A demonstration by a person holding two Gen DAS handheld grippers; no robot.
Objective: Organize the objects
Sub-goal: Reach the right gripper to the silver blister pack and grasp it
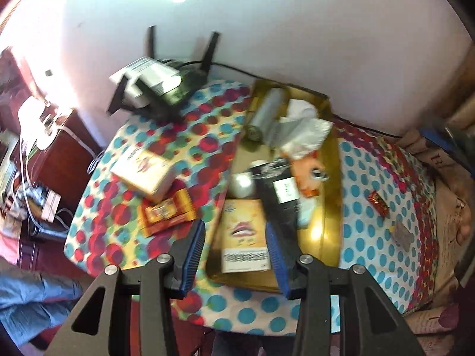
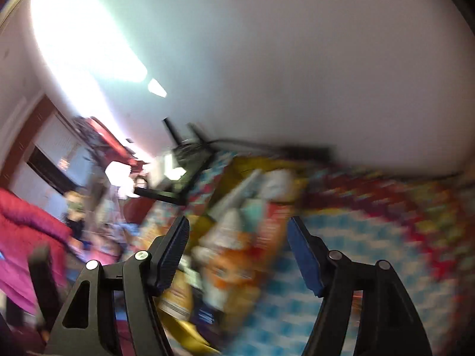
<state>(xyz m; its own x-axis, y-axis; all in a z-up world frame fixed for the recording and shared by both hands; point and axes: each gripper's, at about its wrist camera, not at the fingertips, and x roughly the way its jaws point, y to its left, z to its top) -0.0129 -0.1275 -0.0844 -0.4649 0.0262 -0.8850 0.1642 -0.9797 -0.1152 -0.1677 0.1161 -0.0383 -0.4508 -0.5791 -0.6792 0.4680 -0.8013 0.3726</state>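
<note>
A: Nearest, lower centre of left wrist view: left gripper [image 1: 236, 244] spread wide, holding nothing, blue pads [image 1: 194, 250] framing the yellow box [image 1: 245, 237] with the lips print. No contact visible.

B: Box location?

A: Inside the gold tray [image 1: 325, 207], near end, lower centre. Beside it to the right, black box [image 1: 279, 195] with a white label, lying across the tray.

B: Right side?

A: Right gripper [image 2: 237, 247] also wide apart, nothing held. Heavy blur there; only an orange doll-like toy [image 2: 234, 270] and the yellow tray edge [image 2: 190, 336] made out between the fingers. Looks like mid-swing, hard to say more.

B: Step in hand?

A: Judged as between placements: tray partly filled, loose items left on the dotted cloth [image 1: 365, 237] over the counter. Cream box [image 1: 142, 172] and red-gold packet [image 1: 166, 210] at centre left, small red wrapper [image 1: 378, 203] and grey scrap [image 1: 402, 234] at right.

B: Next move?

A: Probably reach for a loose item, closest being the red-gold packet; flat, so needs a low edge pinch. Further back in tray: silver roll [image 1: 265, 109], white tissue [image 1: 305, 130]. Farthest, upper left: router [image 1: 154, 83] by the wall.
</note>
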